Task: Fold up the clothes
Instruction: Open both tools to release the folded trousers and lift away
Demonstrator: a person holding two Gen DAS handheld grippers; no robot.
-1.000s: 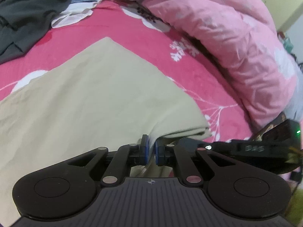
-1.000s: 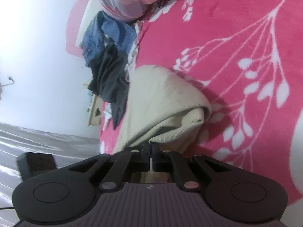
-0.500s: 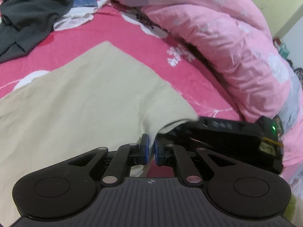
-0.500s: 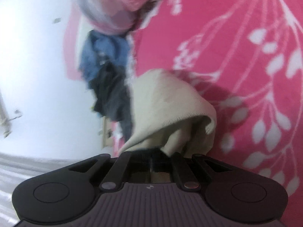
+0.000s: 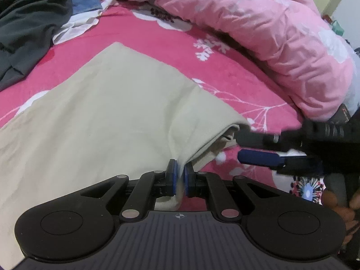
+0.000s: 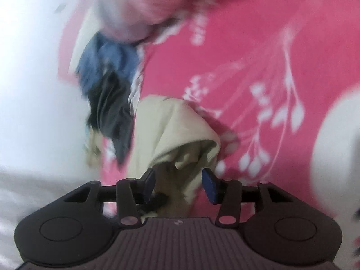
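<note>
left gripper (image 5: 180,177) jaws pinch beige garment (image 5: 108,112) hem | right gripper (image 6: 178,185) jaws spread beside it

A rumpled pink duvet (image 5: 258,29) lies on the pink floral bedsheet (image 5: 157,42).

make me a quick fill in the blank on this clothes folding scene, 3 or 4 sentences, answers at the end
1. The left gripper has its jaws ____ on the edge of the beige garment.
2. The right gripper has its jaws ____.
3. The beige garment lies on a bedsheet whose main colour is ____.
4. The black garment lies beside a ____ one.

Missing words: shut; open; pink; blue
</note>
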